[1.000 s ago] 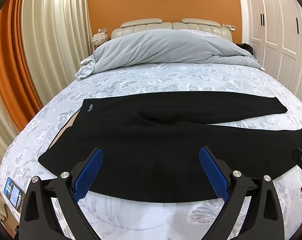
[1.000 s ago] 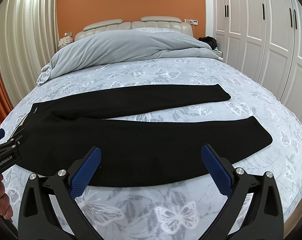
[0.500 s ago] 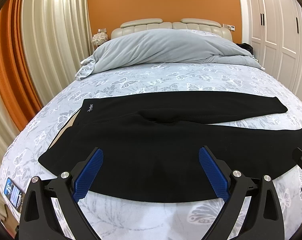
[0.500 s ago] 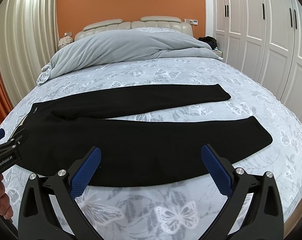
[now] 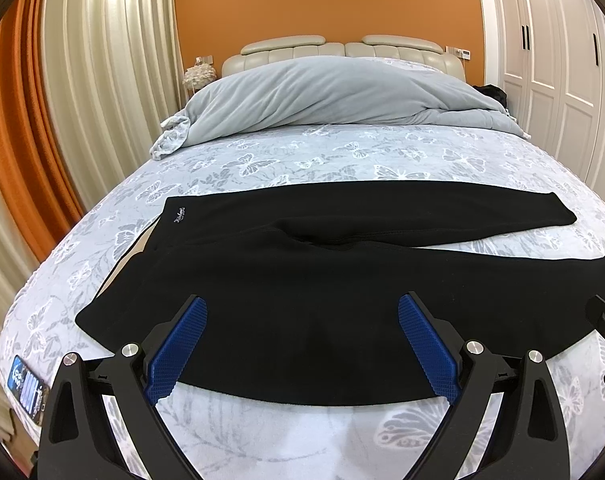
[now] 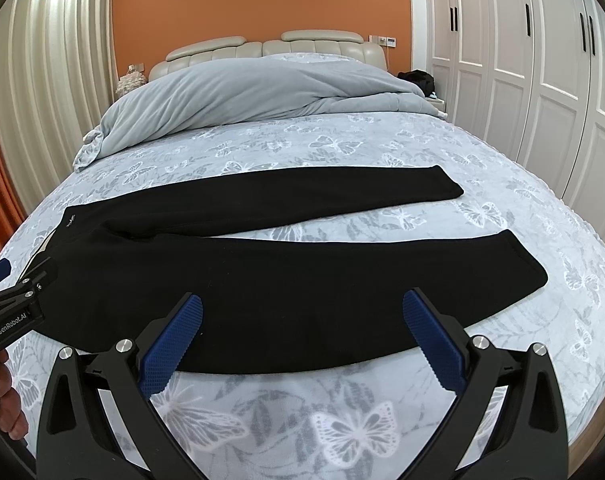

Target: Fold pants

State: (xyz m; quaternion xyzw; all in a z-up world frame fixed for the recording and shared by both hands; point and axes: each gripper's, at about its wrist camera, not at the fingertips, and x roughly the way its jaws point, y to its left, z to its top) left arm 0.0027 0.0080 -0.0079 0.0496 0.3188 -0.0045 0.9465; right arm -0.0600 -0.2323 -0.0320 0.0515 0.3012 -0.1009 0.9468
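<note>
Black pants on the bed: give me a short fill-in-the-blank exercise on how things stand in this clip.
1. The black pants lie flat on the bed with their two legs spread ____.
2. The left hand-held gripper has its jaws ____.
3. The right hand-held gripper holds ____.
4. The waistband lies toward the ____ side in both views.

Missing words: apart; open; nothing; left

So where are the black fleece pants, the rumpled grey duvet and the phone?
Black fleece pants [image 6: 302, 280], right wrist view, near leg.
Rumpled grey duvet [image 5: 322, 92], left wrist view, middle.
Phone [image 5: 27, 389], left wrist view, screen.
</note>
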